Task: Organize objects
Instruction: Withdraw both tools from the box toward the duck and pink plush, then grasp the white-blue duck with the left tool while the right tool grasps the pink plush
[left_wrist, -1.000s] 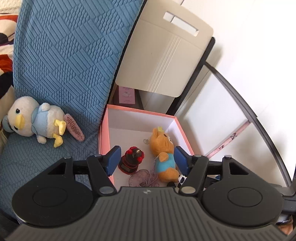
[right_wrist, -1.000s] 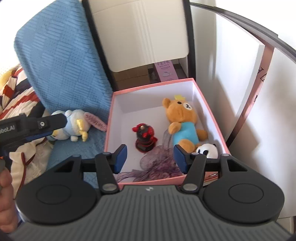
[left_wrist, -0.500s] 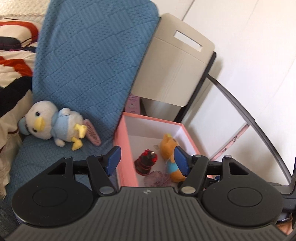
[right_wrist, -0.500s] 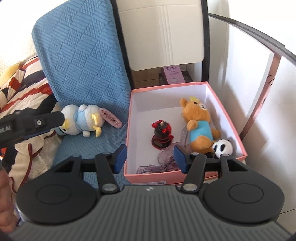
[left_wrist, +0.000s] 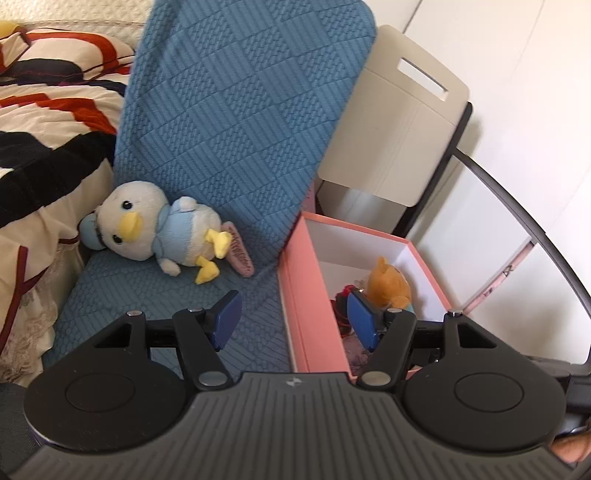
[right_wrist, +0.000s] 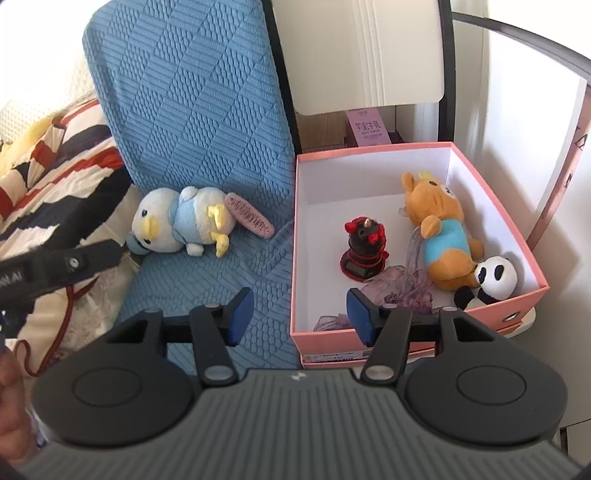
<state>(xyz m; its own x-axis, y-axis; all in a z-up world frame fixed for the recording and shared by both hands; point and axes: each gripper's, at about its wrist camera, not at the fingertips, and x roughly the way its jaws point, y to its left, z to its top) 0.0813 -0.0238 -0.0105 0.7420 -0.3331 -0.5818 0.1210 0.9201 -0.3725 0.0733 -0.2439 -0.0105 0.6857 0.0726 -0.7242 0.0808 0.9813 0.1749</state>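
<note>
Status: pink box (right_wrist: 369, 157) already holds bear plush (right_wrist: 439, 225), panda plush (right_wrist: 495, 273), red-black figurine (right_wrist: 365, 245) and purple ribbon (right_wrist: 402, 284). Still out, by my judgement: duck plush (left_wrist: 159, 229) and pink comb (left_wrist: 240, 249), both on blue seat cover (left_wrist: 236, 110), just left of box. Duck lies on its side, long axis approx. level; head away from box, feet toward it. My left gripper (left_wrist: 293, 319) and right gripper (right_wrist: 299, 314): jaws spread, nothing between pads.
</note>
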